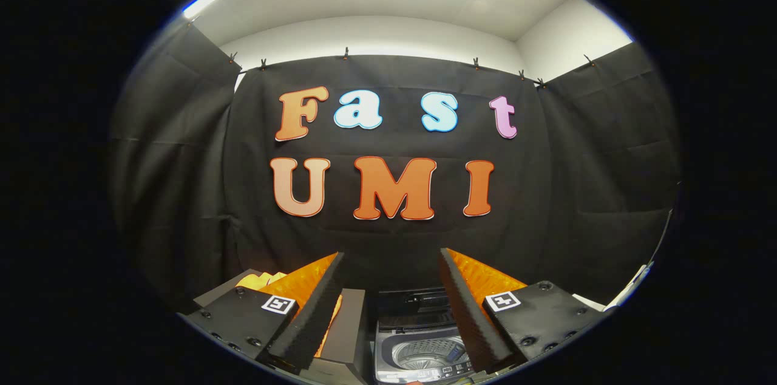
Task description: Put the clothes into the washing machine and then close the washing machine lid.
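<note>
Washing machine [419, 342]: we log one unit, at the lower centre of the frame, seen through the gap between the two fingers and beyond them. Its lid [413, 301] is raised at the back, a dark panel standing above the tub opening. We look down into one perforated metal drum [428, 353]; we cannot tell from here whether anything lies inside it.

Next in size, one dark box-like stand [346, 330] sits just left of the machine, at the lower left of centre, partly hidden by the left finger.

Clothes [258, 280]: we count one visible bundle of yellow fabric, at the lower left of the frame, behind the left finger and left of the stand. How many separate pieces make up the bundle we cannot tell, as most of it is covered.

Gripper [391, 327]: one, with two fingers rising from the bottom of the frame. The fingers stand wide apart with nothing between them; they touch neither the machine nor the fabric. Each finger mount carries one small square marker, so we count two markers, the left one [278, 304] and the right one [503, 300].
</note>
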`<state>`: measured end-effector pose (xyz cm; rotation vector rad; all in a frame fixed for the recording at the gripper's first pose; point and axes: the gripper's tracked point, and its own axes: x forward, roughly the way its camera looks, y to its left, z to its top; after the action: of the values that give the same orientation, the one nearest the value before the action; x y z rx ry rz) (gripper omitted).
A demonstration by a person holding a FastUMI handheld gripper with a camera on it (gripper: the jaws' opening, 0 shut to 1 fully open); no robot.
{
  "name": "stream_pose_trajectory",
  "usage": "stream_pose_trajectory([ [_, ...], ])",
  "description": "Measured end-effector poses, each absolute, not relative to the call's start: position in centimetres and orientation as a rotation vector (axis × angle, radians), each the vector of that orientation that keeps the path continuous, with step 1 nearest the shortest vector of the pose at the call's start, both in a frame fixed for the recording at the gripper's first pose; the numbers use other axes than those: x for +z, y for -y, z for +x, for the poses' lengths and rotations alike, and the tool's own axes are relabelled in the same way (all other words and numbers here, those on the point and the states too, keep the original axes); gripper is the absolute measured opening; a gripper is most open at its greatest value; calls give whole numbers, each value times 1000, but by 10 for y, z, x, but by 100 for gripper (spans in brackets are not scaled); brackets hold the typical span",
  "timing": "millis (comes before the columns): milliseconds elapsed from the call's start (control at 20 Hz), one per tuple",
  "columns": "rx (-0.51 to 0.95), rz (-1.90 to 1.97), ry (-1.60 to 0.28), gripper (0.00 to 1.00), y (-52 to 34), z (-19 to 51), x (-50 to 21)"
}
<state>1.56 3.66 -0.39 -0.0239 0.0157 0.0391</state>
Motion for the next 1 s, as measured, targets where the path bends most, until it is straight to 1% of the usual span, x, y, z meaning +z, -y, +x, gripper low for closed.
stream_pose_trajectory([
  [400, 121, 34, -48, 98, -113, 41, -19],
  [800, 193, 42, -141, 98, -195, 82, -68],
  [1000, 217, 83, -215, 98, -233, 103, -103],
])
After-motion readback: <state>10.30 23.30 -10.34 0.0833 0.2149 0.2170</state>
